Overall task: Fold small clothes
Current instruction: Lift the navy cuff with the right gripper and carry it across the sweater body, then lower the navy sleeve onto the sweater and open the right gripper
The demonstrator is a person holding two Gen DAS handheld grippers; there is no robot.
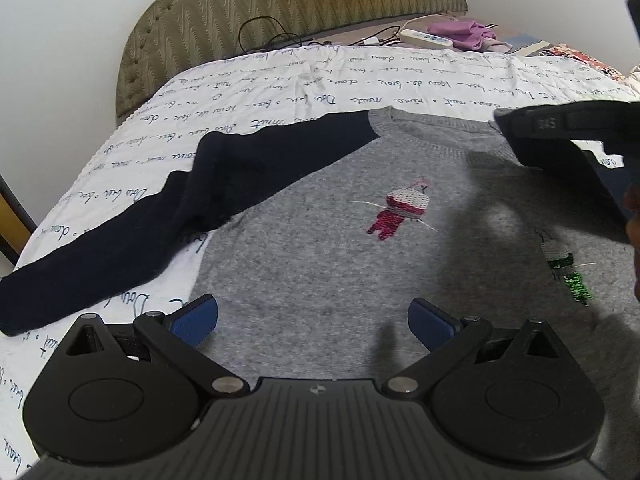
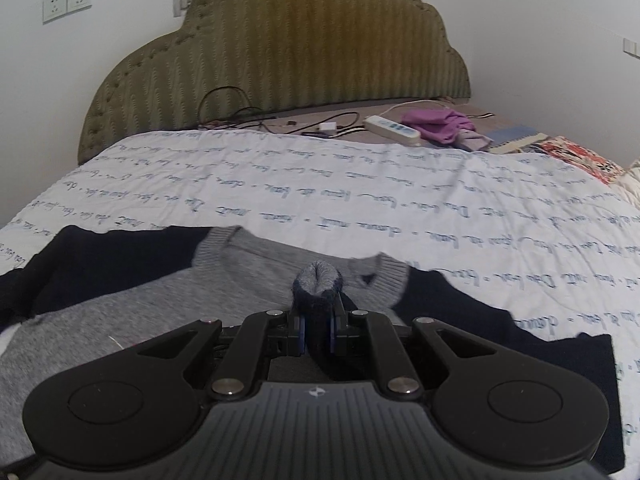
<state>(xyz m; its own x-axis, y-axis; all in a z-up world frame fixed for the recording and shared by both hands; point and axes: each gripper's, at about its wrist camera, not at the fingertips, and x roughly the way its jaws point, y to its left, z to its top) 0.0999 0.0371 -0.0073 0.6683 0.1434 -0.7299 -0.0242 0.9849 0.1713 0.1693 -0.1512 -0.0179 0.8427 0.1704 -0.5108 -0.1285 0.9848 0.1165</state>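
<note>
A small grey sweater (image 1: 320, 248) with navy sleeves lies face up on the bed, two stitched figures on its chest. Its left navy sleeve (image 1: 120, 236) stretches out toward the bed's left edge. My left gripper (image 1: 314, 320) hovers open over the grey hem area, nothing between its blue pads. My right gripper (image 2: 318, 320) is shut on a bunched fold of the sweater (image 2: 256, 272), navy and grey fabric pinched between its pads, just in front of the collar (image 2: 224, 240). In the left wrist view the right gripper's black body (image 1: 568, 140) shows at the upper right.
The bed is covered with a white quilt (image 2: 360, 200) printed with script. At the head end lie a white power strip (image 2: 394, 128), black cables (image 2: 240, 116), a purple cloth (image 2: 440, 124) and a patterned blanket (image 2: 576, 156). An olive headboard (image 2: 280, 60) stands behind.
</note>
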